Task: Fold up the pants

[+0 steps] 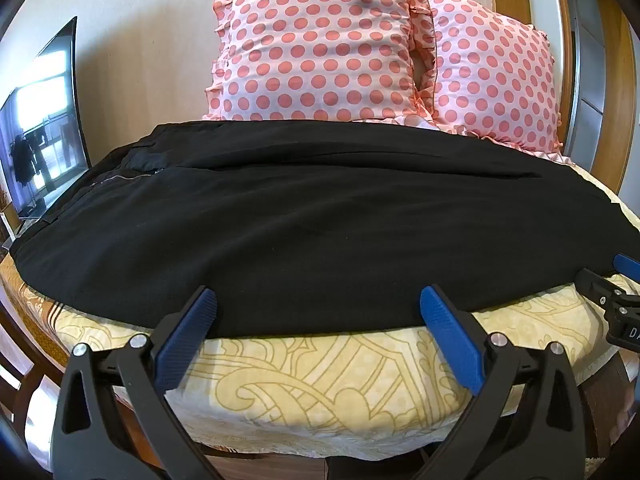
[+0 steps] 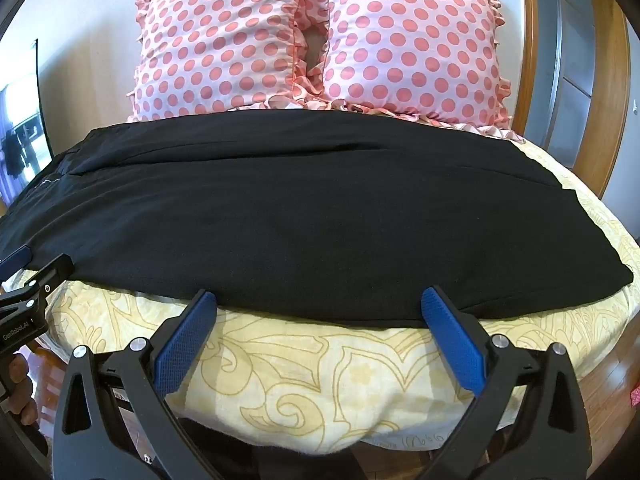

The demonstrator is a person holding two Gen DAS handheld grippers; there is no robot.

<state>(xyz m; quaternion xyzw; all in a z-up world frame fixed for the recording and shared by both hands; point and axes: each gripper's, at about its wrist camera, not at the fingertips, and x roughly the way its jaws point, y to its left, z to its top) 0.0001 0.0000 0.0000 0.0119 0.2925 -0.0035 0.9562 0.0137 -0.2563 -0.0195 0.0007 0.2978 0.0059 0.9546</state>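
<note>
Both grippers, left (image 1: 318, 300) and right (image 2: 320, 300), stand wide open and empty, pants (image 1: 320, 220) at 12 o'clock, long axis 9-to-3.

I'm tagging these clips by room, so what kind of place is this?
Most likely a bedroom at home. The black pants lie spread on a bed with a yellow patterned cover, two pink polka-dot pillows lean at its head, and a television stands beside it.

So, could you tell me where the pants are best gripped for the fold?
Probably the near long edge of the pants, approached from the bed's foot: they lie flat crosswise, and both open tongs already face that edge.
</note>
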